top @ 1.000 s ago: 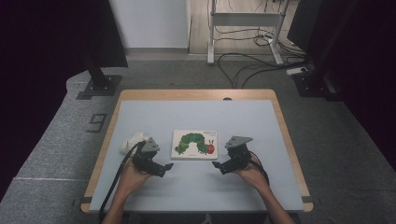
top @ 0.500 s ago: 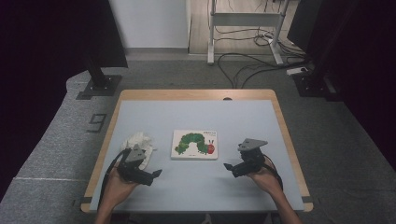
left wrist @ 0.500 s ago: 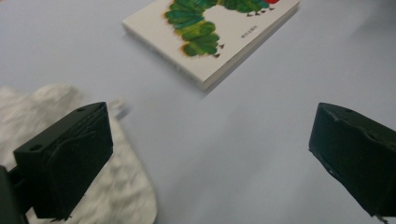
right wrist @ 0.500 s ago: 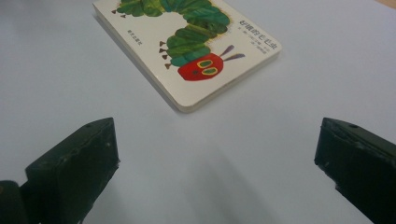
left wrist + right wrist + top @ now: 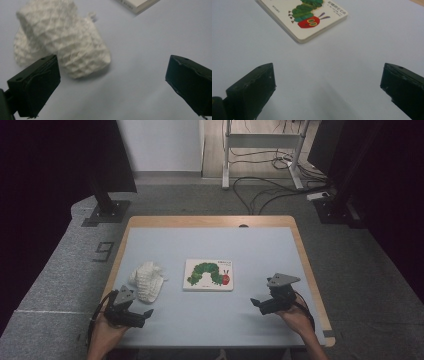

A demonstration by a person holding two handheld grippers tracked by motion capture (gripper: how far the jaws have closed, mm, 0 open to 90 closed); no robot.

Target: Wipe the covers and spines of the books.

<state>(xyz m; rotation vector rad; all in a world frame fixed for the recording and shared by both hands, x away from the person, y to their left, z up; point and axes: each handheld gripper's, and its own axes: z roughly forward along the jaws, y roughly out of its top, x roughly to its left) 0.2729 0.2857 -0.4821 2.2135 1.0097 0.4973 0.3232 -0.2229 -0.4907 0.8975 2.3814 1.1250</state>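
At the near edge of the table (image 5: 210, 240), the left gripper (image 5: 142, 316) sits at about 7 o'clock from the table's middle, held by the person's left hand (image 5: 105, 332). Its 2 jaws stand wide apart with nothing between them. The right gripper (image 5: 256, 303) is at about 4 o'clock, held by the right hand (image 5: 295, 317), and its 2 jaws are also spread wide, with bare table surface between them.

Just beyond the left gripper, at 9 o'clock from the middle, lies a white knitted cloth (image 5: 146, 280), rolled or folded into a soft lump. In the left gripper view the cloth (image 5: 63, 42) is close ahead of the left jaw, at about 11 o'clock, not touching it.

A little farther, near the table's middle, a picture book (image 5: 208, 274) lies flat with a green caterpillar on its cover. In the right gripper view the book (image 5: 303, 16) is ahead at 12 o'clock, well apart from the jaws.
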